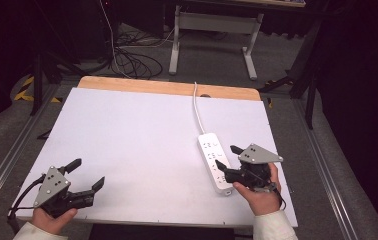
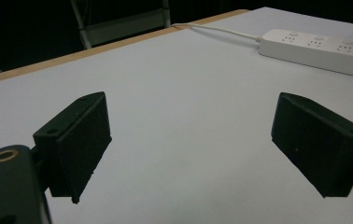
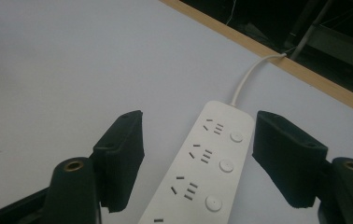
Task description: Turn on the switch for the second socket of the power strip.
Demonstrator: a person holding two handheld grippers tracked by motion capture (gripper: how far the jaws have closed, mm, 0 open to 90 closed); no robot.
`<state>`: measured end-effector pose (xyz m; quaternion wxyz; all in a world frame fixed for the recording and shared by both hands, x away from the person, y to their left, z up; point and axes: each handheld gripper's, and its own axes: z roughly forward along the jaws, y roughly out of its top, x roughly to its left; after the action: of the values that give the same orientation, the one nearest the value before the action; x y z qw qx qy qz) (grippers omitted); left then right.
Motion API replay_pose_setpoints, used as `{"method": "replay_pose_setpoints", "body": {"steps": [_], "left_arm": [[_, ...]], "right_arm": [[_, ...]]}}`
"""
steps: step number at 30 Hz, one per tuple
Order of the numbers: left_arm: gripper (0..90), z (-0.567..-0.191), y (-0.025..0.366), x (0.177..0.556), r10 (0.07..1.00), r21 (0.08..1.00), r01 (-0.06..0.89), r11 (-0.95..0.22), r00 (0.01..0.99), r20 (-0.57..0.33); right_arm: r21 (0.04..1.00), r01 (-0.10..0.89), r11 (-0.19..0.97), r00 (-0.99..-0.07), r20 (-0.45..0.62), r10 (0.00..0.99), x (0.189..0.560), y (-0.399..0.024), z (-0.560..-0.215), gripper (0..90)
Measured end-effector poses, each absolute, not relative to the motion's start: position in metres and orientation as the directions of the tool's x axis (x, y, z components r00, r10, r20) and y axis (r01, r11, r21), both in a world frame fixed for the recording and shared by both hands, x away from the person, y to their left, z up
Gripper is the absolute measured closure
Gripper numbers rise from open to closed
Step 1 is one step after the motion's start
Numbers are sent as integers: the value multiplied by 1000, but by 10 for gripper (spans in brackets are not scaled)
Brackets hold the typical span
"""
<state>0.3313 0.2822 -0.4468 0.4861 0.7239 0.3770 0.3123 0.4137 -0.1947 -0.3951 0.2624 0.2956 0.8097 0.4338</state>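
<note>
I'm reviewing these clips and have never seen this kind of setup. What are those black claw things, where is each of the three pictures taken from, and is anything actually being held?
A person sits at a white table holding a hand-operated tool in each hand: the left gripper and the right gripper. The high view looks down from above. The other two views come from cameras riding on each gripper, looking along its black jaws. On the table lies a white power strip with its cord running to the far edge. The right gripper's jaws stand apart on either side of the strip, above it, not pressing it. The left gripper is open over bare table. Nothing is held.

Overhead plus two close, perhaps low, jaw-level views
</note>
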Motion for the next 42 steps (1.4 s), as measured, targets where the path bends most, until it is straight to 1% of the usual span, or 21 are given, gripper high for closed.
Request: {"method": "replay_pose_setpoints", "body": {"steps": [10, 11, 12, 14, 15, 19, 21, 23, 26, 28, 30, 36, 39, 42], "left_arm": [[128, -446, 283, 331, 850, 942, 242, -234, 521, 77], [129, -446, 283, 331, 850, 942, 243, -232, 521, 75], [129, -446, 283, 331, 850, 942, 243, -232, 521, 75], [129, -447, 283, 331, 850, 941, 243, -234, 522, 76], [129, -447, 283, 331, 850, 941, 243, -234, 522, 76], [130, -446, 283, 331, 850, 941, 242, -234, 520, 77], [130, -447, 283, 331, 851, 942, 242, -234, 519, 78], [131, -447, 283, 331, 851, 942, 243, -233, 519, 77], [130, -447, 283, 331, 850, 940, 244, -237, 520, 80], [131, -447, 283, 331, 851, 941, 245, -235, 519, 77], [131, -447, 283, 331, 851, 940, 244, -238, 519, 81], [131, -447, 283, 331, 851, 939, 246, -240, 520, 81], [132, -447, 283, 332, 852, 938, 248, -244, 516, 85], [134, -447, 283, 332, 854, 938, 248, -243, 513, 86]], "right_arm": [[852, 256, 456, -686, -172, 707, 426, -187, -396, 347], [850, 256, 460, -679, -180, 712, 426, -187, -396, 378], [851, 253, 460, -671, -189, 717, 425, -188, -395, 430], [852, 245, 463, -674, -194, 713, 425, -189, -394, 578], [850, 244, 467, -680, -194, 707, 426, -189, -394, 604], [852, 254, 458, -679, -180, 712, 432, -189, -395, 619], [842, 277, 463, -709, -146, 690, 440, -188, -397, 701], [837, 304, 456, -731, -102, 675, 447, -189, -400, 762], [823, 330, 462, -705, -111, 700, 455, -188, -404, 827], [822, 333, 462, -698, -115, 707, 457, -187, -405, 845], [818, 352, 455, -683, -108, 723, 463, -187, -408, 899], [812, 387, 438, -668, -81, 740, 471, -188, -414, 900], [797, 438, 416, -635, -54, 771, 477, -189, -420, 900], [790, 453, 412, -626, -47, 778, 480, -190, -422, 900]]}}
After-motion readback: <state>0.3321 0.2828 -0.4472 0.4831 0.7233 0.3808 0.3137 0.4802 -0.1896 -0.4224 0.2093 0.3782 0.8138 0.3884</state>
